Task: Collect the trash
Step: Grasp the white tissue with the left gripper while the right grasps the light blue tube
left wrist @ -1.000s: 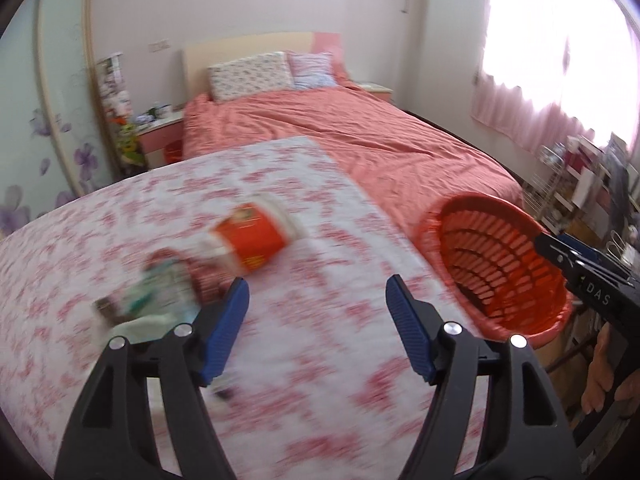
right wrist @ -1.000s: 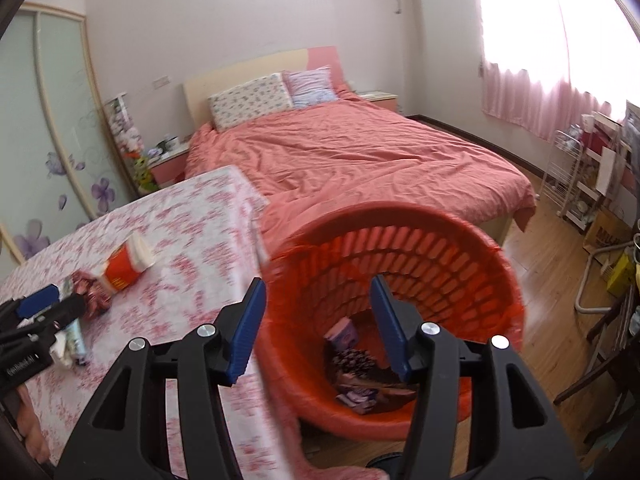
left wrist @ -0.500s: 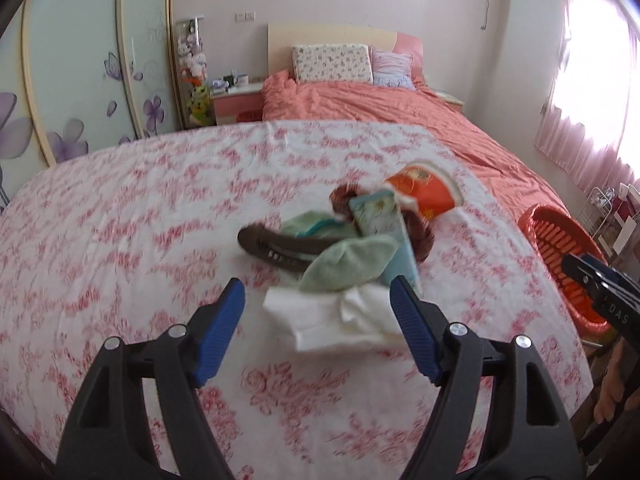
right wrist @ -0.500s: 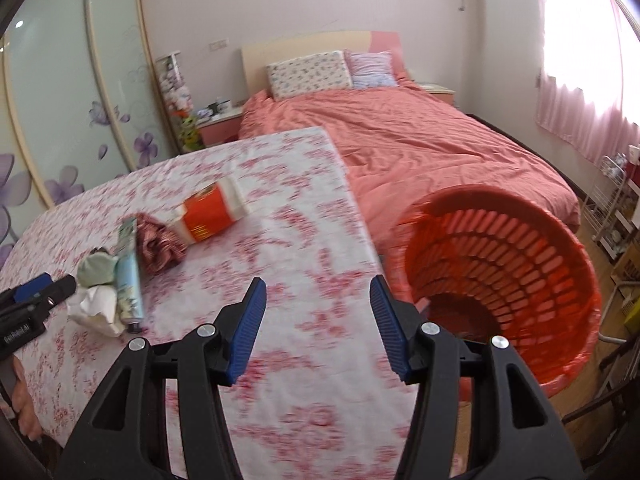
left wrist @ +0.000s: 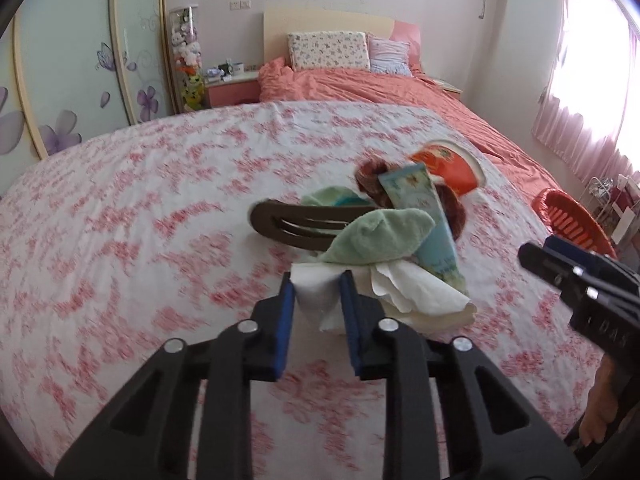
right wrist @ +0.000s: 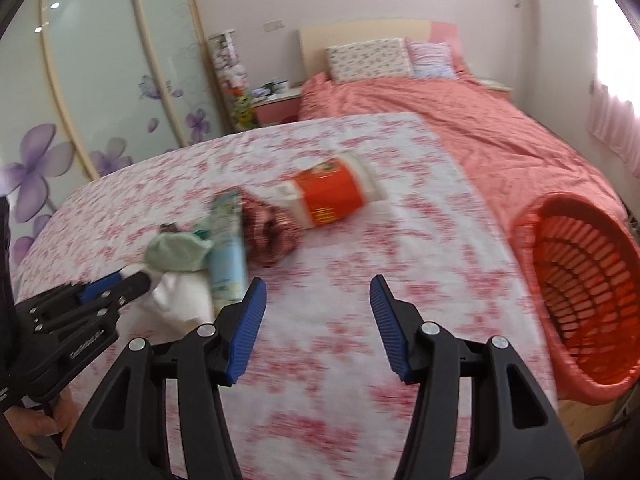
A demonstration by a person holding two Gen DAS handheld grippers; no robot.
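Your left gripper (left wrist: 316, 292) has swung away from the basket side and come down over the pile. Half a second ago its jaws stood wide with the trash ahead of them; now they are closing, and a fold of the white tissue (left wrist: 316, 300) sits squeezed between the two blue pads. That means the pick of this piece is under way, though the grip is only on a loose corner, so I judge it could slip or drag neighbours along.

Just beyond the jaws lie the green cloth (left wrist: 380, 236), touching the tissue, then the brown hair clip (left wrist: 296, 224) and the blue tube (left wrist: 424, 220). Farther ahead and to the right of the jaws are the dark red scrunched wrapper (left wrist: 372, 176) and the tipped orange cup (left wrist: 448, 164).

Your right gripper (right wrist: 318, 308) has turned from the orange basket (right wrist: 580, 280) toward the bedspread (right wrist: 320, 360). Its jaws stand apart with nothing between them, only the floral cover below. The basket now sits off to the right of those jaws, well apart from the pile, which lies ahead and to their left. Lift the tissue gently before carrying it across.
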